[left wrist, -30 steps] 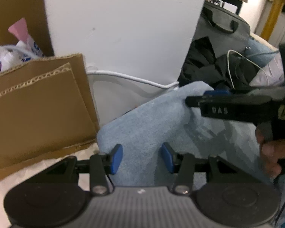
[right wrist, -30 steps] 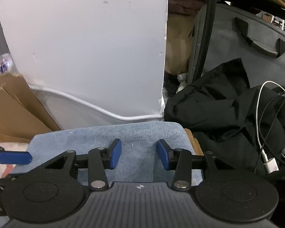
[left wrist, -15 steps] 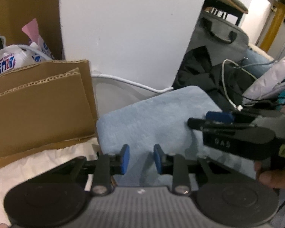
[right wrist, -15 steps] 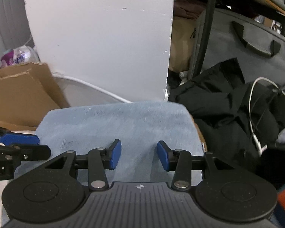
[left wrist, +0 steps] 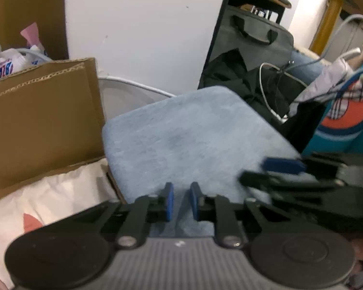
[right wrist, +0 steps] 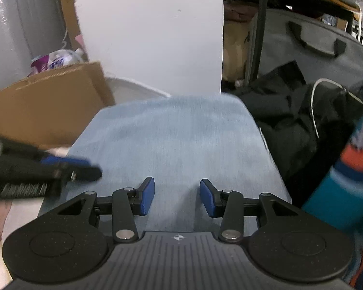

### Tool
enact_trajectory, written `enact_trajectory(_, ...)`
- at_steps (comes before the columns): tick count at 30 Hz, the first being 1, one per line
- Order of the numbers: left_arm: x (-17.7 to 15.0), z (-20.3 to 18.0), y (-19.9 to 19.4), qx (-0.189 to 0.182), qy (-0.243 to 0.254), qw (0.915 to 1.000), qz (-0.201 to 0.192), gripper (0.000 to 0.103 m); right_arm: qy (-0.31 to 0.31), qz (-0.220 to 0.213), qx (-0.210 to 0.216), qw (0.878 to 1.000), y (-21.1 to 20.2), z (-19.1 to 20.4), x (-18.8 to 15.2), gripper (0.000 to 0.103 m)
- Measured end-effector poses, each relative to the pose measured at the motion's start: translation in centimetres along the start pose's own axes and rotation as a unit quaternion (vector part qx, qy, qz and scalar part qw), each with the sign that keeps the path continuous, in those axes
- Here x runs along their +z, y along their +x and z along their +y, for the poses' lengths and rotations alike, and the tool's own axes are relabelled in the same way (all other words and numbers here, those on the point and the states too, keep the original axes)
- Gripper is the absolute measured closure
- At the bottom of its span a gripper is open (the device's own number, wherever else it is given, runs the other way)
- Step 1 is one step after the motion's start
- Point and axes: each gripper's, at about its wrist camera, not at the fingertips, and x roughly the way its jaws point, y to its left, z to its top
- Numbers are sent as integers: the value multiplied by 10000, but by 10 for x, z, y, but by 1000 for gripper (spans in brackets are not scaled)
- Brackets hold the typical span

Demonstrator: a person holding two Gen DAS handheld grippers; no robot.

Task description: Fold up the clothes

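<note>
The blue cloth [left wrist: 193, 140] lies flat and smooth, folded into a neat block, and fills the middle of both views. It looks almost done, so my guess is the two grippers sit at its near edge to pick it up or to make one more fold.

Nearest, at 6 o'clock in the left wrist view, the left gripper [left wrist: 181, 200] has its jaws close together with only a thin gap. They have just been closing, and a little of the cloth's near edge sits between them. I cannot tell if the pads really pinch it.

In the right wrist view, the right gripper [right wrist: 177, 197] at 6 o'clock is about half open over the cloth. It holds nothing.

The two grippers are side by side, likely so each can take one end of the edge and keep the cloth flat.

Farther off, at 9 o'clock, is a brown cardboard box [left wrist: 41, 120]. At 12 o'clock stands a white wall [left wrist: 145, 31]. At 2 o'clock lie black clothes [right wrist: 290, 120], maybe waiting to be folded, with a grey bag [right wrist: 309, 46] behind.
</note>
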Motion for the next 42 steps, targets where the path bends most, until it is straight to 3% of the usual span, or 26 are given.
enact_trajectory(9, -1, -2, 8, 286, 197, 9994, 47, 87, -53, -45, -96, 9999, -41, 2, -45, 56)
enact_trajectory(19, -12, -13, -24, 404, 571, 9975, 90, 87, 314, -142, -223, 9992, -90, -9, -85, 58)
enact_trajectory(21, -15, -13, -33, 323, 504, 9982, 97, 83, 485, -196, -230, 9984, -101, -14, -90, 58)
enact_trajectory(23, -21, -13, -41, 318, 432, 9985, 74, 69, 677, -268, -262, 9970, -111, -19, -96, 58)
enact_trajectory(25, -28, -14, -48, 350, 344, 9988, 68, 62, 984, -397, -340, 9938, -120, -26, -101, 55)
enact_trajectory(27, -36, -12, -52, 312, 172, 9993, 107, 60, 1416, -483, -284, 9883, -121, -37, -107, 55)
enact_trajectory(29, -46, -9, -54, 267, -63, 9995, 169, 48, 1895, -555, -172, 9802, -120, -48, -113, 55)
enact_trajectory(36, -71, -8, -62, -92, -480, 9987, 109, 45, 3112, -661, 146, 9479, -99, -70, -137, 40)
enact_trajectory(42, -81, -10, -58, -332, -724, 9967, 163, 45, 3935, -848, 741, 9124, -78, -80, -157, 39)
